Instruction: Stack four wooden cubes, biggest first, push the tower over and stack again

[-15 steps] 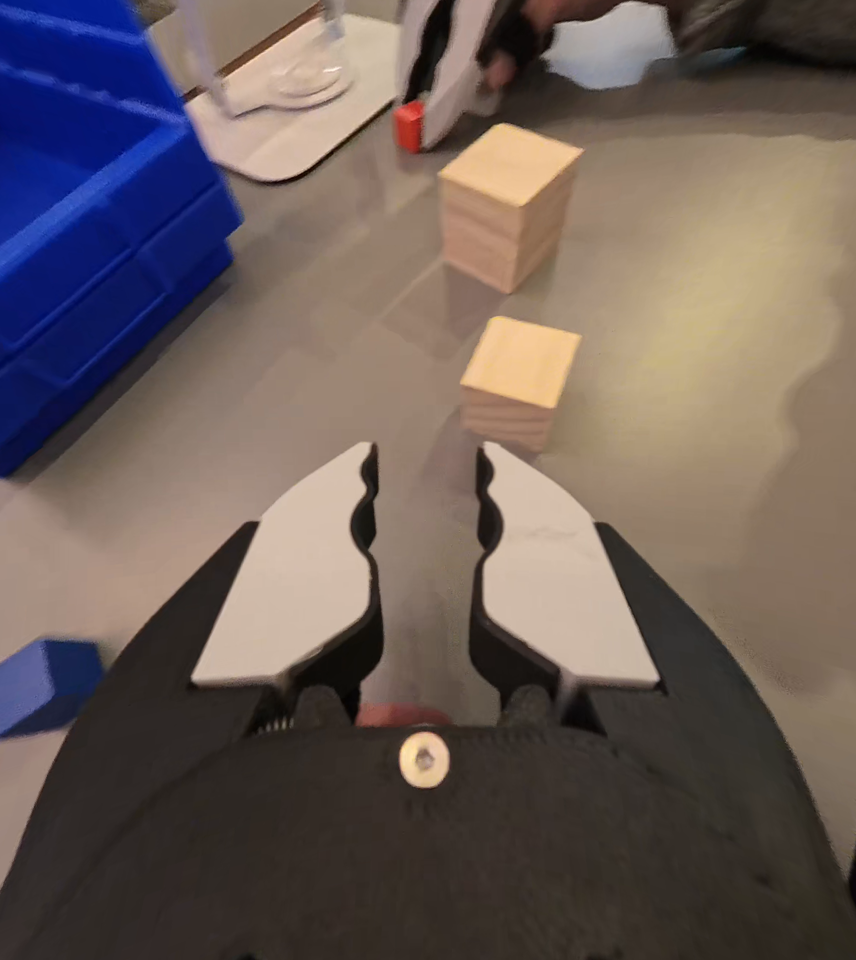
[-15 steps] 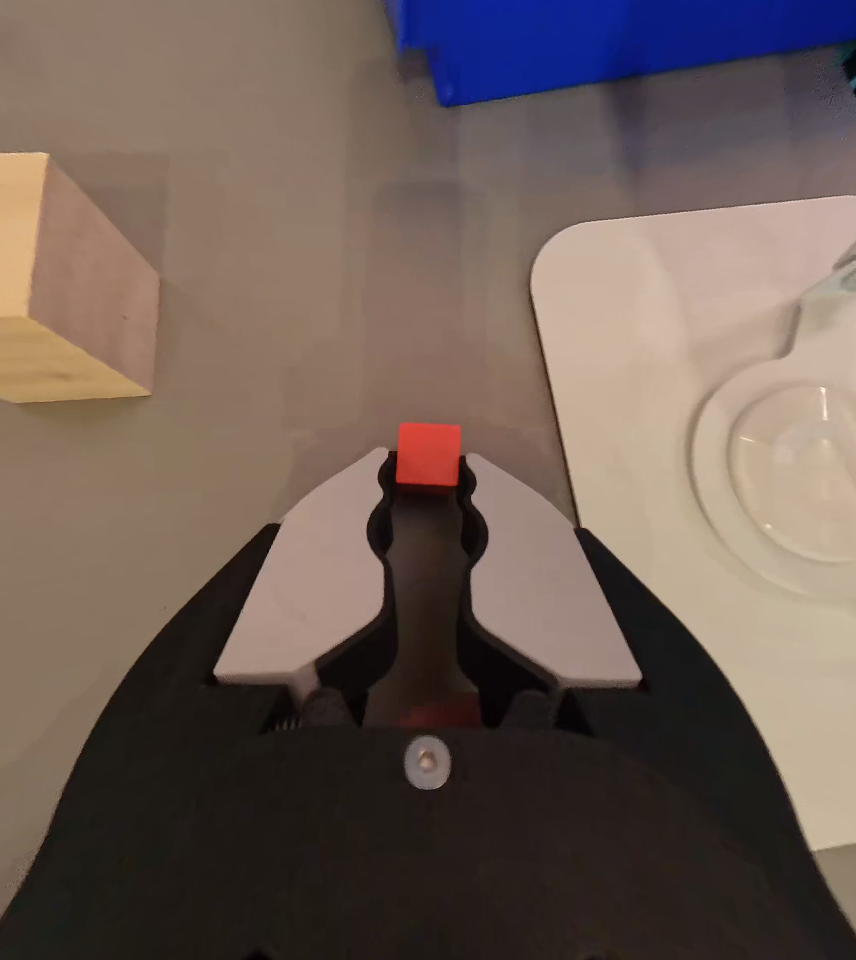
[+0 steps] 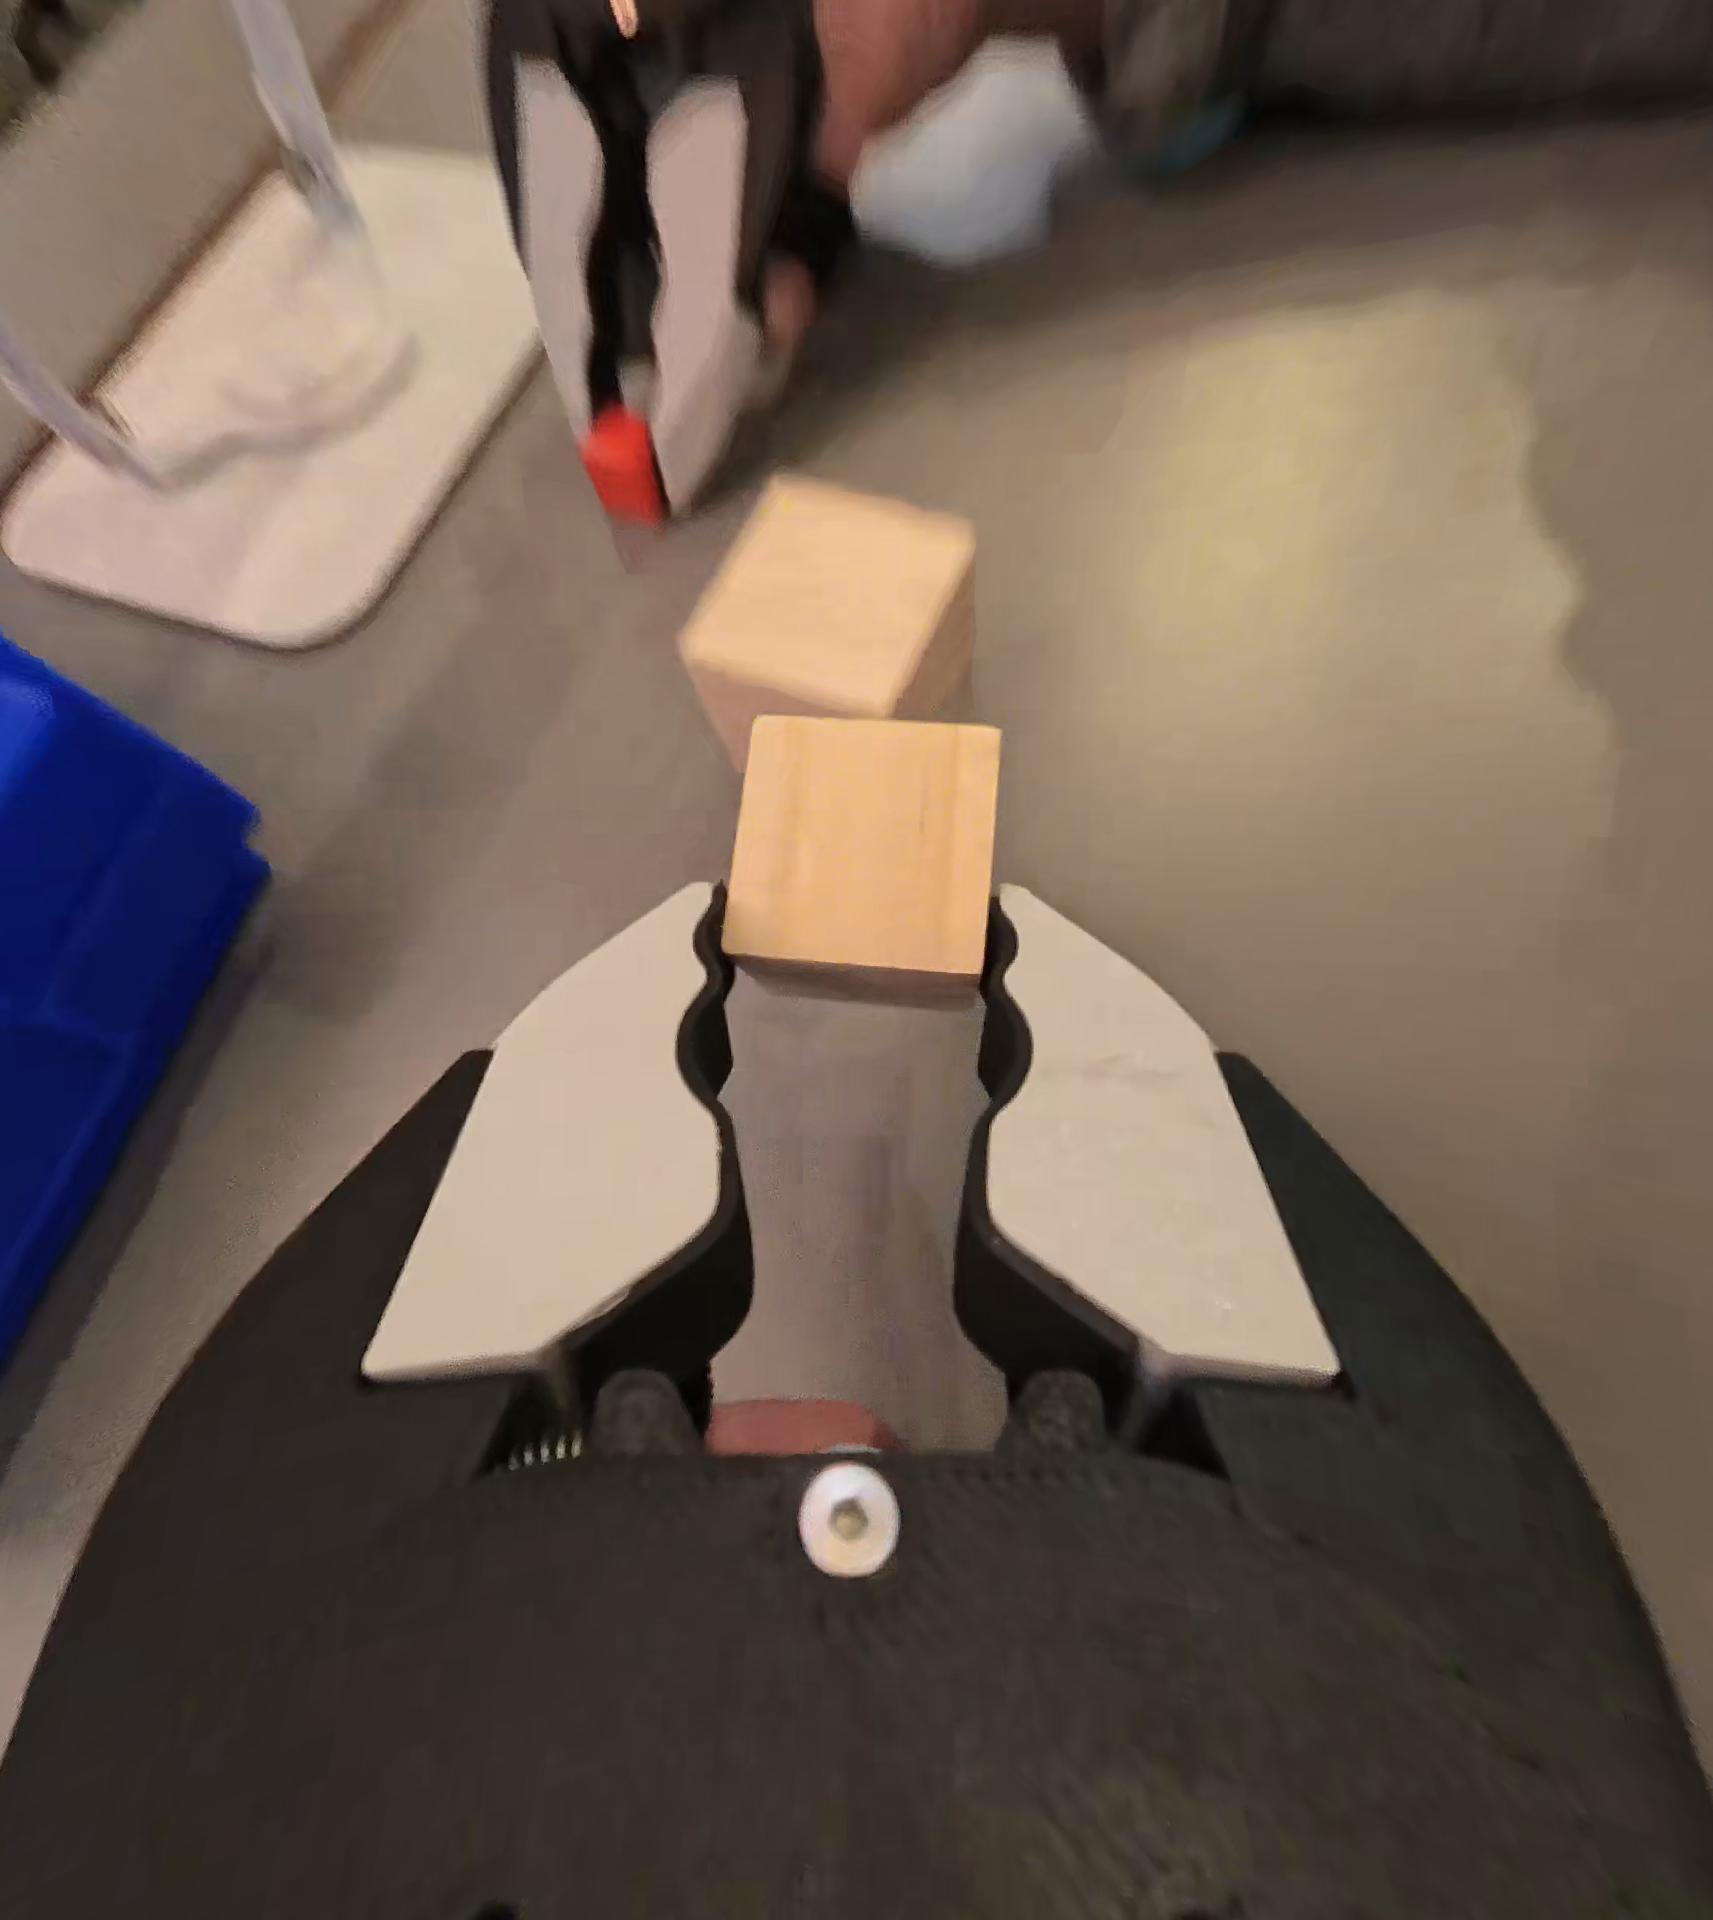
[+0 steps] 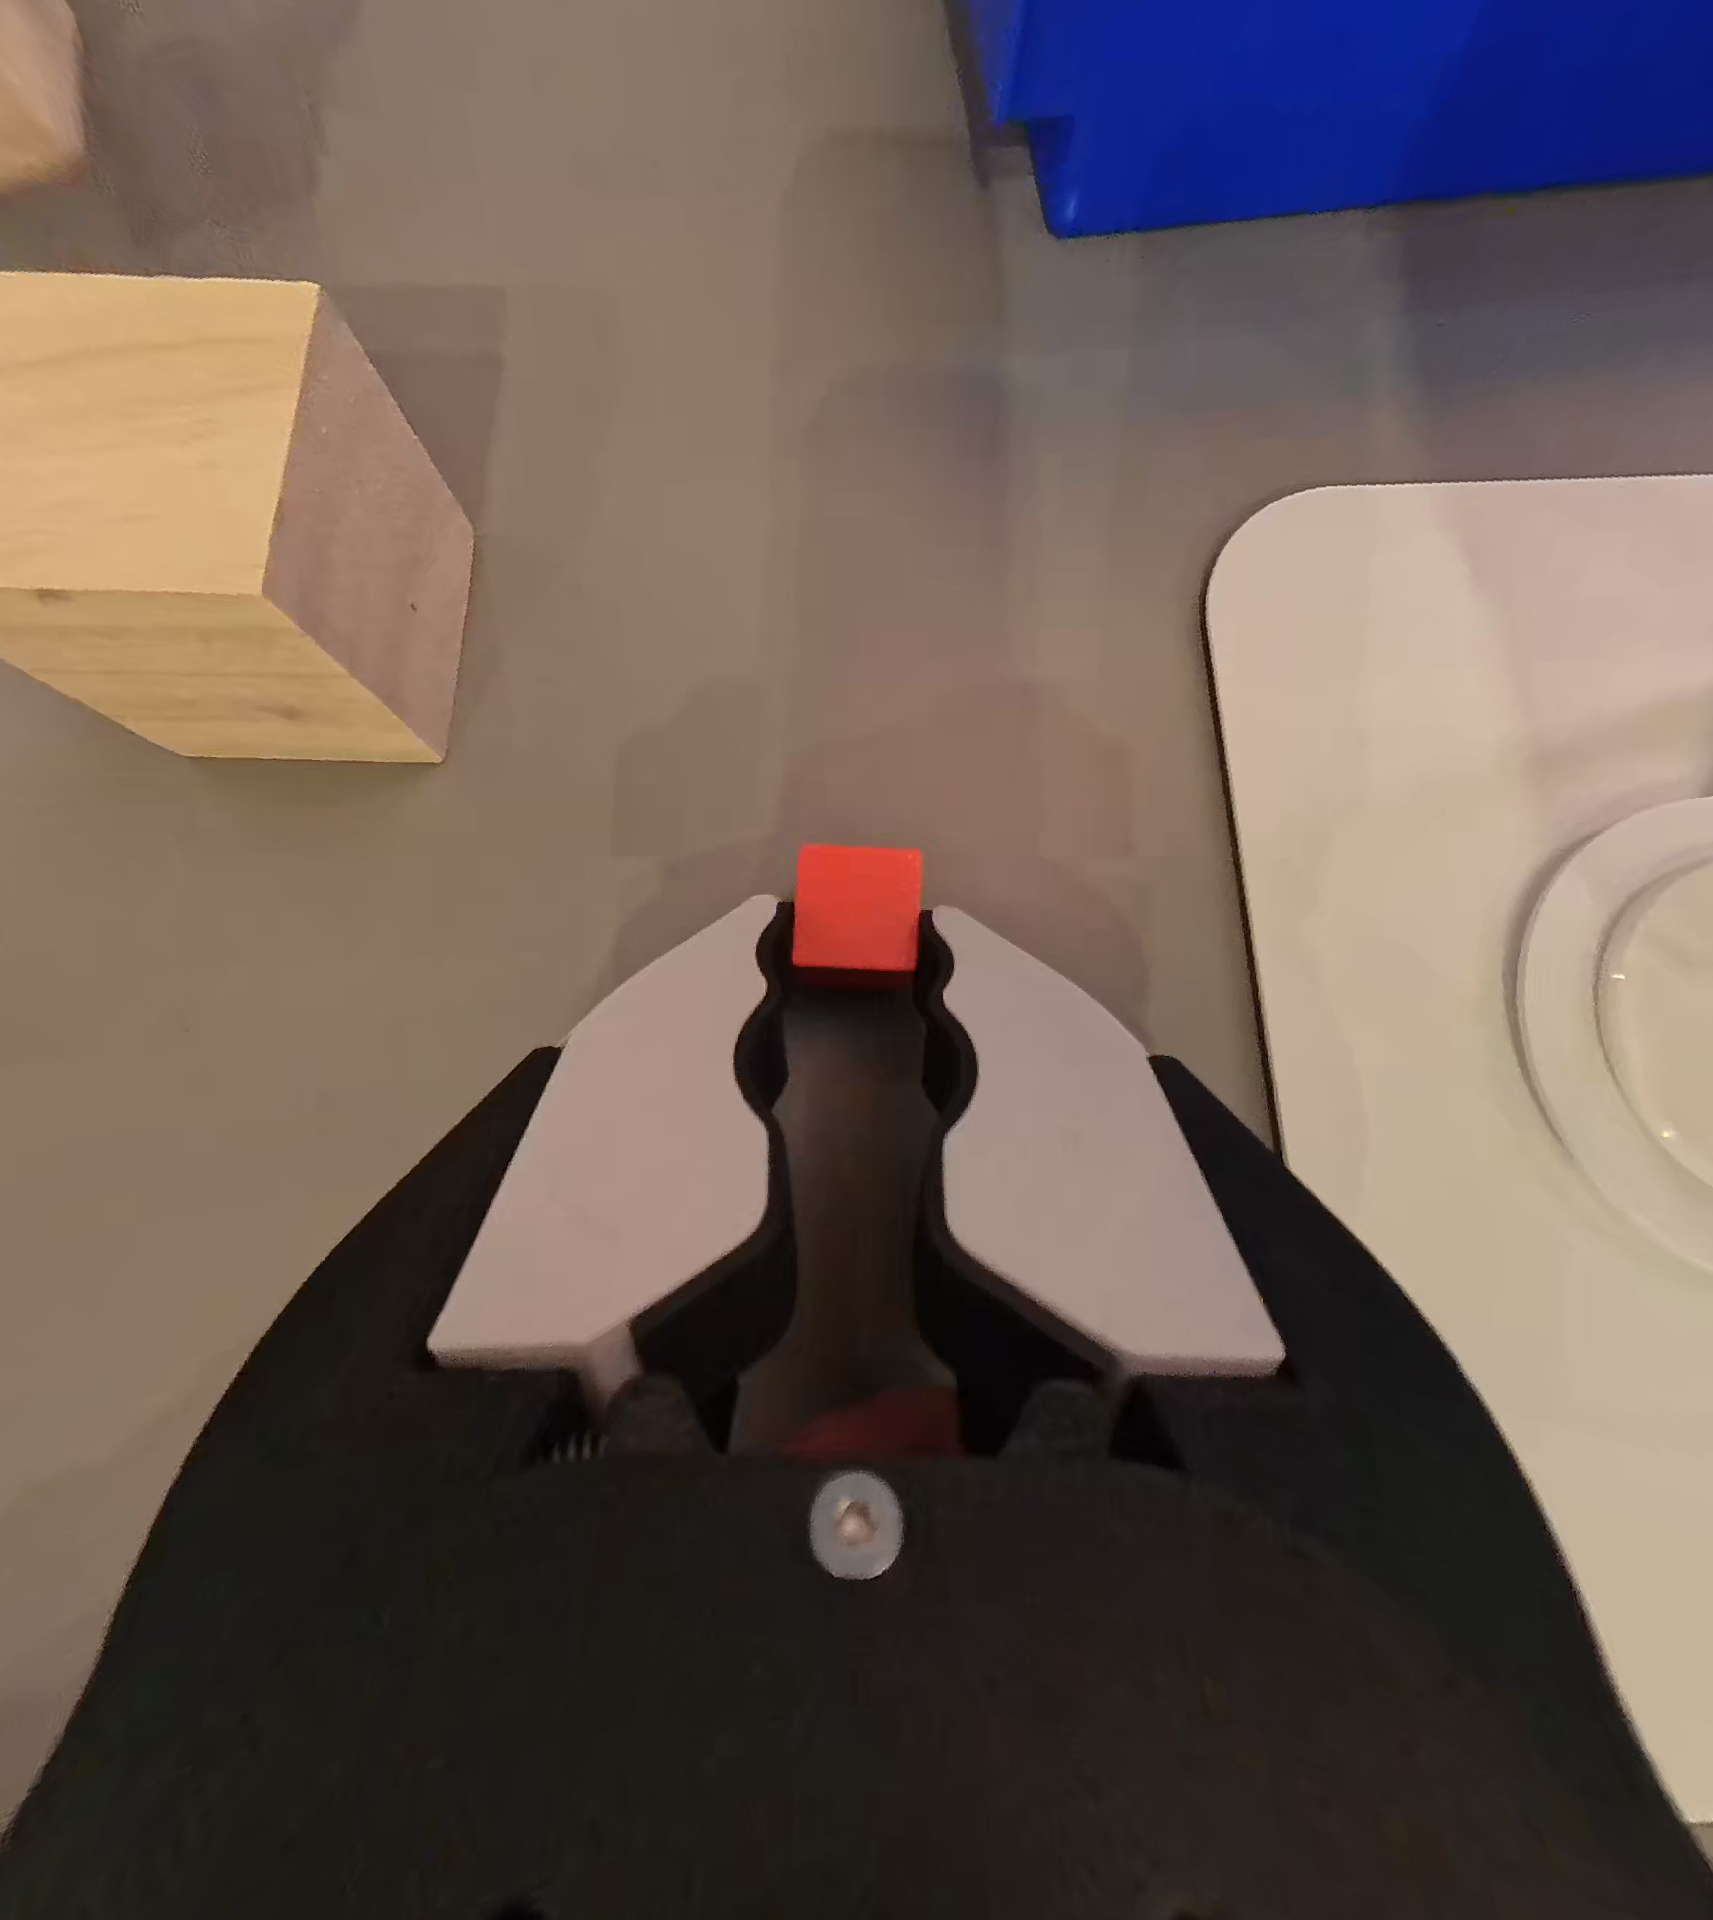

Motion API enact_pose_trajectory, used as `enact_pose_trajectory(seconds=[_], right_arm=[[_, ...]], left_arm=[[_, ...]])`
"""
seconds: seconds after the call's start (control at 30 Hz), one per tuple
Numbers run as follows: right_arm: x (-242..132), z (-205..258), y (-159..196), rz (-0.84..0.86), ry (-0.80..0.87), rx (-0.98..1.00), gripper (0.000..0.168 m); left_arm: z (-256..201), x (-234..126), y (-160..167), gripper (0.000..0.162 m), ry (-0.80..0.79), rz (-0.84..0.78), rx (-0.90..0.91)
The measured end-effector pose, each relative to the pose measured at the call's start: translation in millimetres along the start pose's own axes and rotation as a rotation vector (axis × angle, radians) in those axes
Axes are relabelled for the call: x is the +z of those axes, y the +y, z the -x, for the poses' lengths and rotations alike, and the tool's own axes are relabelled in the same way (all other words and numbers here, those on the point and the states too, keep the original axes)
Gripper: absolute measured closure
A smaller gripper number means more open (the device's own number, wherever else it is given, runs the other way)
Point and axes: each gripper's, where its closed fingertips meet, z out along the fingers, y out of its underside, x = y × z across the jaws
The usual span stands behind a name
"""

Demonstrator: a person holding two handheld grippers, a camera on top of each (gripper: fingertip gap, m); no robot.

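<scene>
A: Left side?
B: Blue bin (image 3: pixel 52 987) far left. My left tongs (image 3: pixel 860 940) pinch the mid-size wooden cube (image 3: pixel 864 847) at the tips. The big wooden cube (image 3: pixel 831 613) sits on the grey surface (image 3: pixel 1351 831) just beyond it.
A: Right?
B: My right tongs (image 4: pixel 857 935) pinch the small red cube (image 4: pixel 854 906); big cube (image 4: pixel 156 509) to their left, white plate (image 4: pixel 1454 727) to their right.

Wood, plastic and a sheened grey top

Pale, matt wood with visible grain is shown by the larger cube (image 4: pixel 135 499); the small red cube (image 4: pixel 854 920) looks smooth and matt (material cannot be told). Soft reflections are carried by the grey table (image 4: pixel 727 520), and at 1 o'clock a glossy blue plastic bin (image 4: pixel 1403 104) is seen.
</scene>
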Motion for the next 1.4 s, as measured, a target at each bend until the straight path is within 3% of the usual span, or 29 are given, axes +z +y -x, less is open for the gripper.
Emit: enact_pose_trajectory(seconds=[0.17, 0.3, 0.37, 0.43, 0.57, 0.67, 0.77, 0.93, 1.03, 1.1, 1.13, 1.27, 1.33, 1.4], right_arm=[[-0.2, 1.3, 0.2, -0.002, -0.004, -0.005, 0.146], [-1.3, 2.1, -0.4, -0.011, -0.01, -0.005, 0.146], [-3.0, 2.3, -3.5, -0.031, -0.018, 0.002, 0.146], [-8.2, 1.7, -9.9, -0.056, -0.017, -0.002, 0.146], [-38.7, 15.7, -55.0, -0.209, -0.061, -0.021, 0.146], [-50.7, 46.5, -93.1, -0.271, -0.142, -0.088, 0.146], [-38.9, 75.8, -114.4, -0.233, -0.218, -0.16, 0.146], [-16.2, 93.8, -113.0, -0.097, -0.278, -0.203, 0.146], [-16.9, 100.9, -112.6, -0.076, -0.322, -0.196, 0.146], [-21.1, 102.0, -115.6, -0.088, -0.319, -0.2, 0.124], [-24.4, 103.3, -115.7, -0.088, -0.324, -0.206, 0.121], [-39.1, 100.7, -120.9, -0.127, -0.311, -0.212, 0.12], [-45.5, 95.9, -121.7, -0.147, -0.298, -0.211, 0.121], [-49.1, 90.2, -119.6, -0.157, -0.293, -0.199, 0.124]], left_arm=[[9.2, 26.0, -53.2, 0.117, 0.018, -0.019, 0.024], [13.3, 55.2, -45.8, 0.117, 0.043, 0.084, 0.018], [11.8, 57.3, -46.4, 0.117, 0.077, 0.057, -0.026], [14.1, 55.4, -45.2, 0.089, 0.055, 0.066, -0.033], [19.6, 23.8, -44.5, 0.081, -0.02, 0.002, -0.04], [35.9, -13.1, -17.9, 0.084, -0.123, -0.004, -0.093], [60.3, -51.5, 24.2, 0.085, -0.268, 0.042, -0.149], [92.3, -105.1, 90.9, 0.082, -0.416, 0.093, -0.287], [103.9, -117.6, 115.7, 0.079, -0.449, 0.115, -0.345], [108.4, -116.1, 126.0, 0.075, -0.445, 0.137, -0.361], [112.6, -114.8, 131.1, 0.074, -0.454, 0.155, -0.363], [129.0, -109.7, 155.9, 0.075, -0.487, 0.254, -0.38], [134.8, -110.7, 163.7, 0.084, -0.493, 0.264, -0.417], [135.0, -109.8, 169.5, 0.116, -0.476, 0.276, -0.445]])
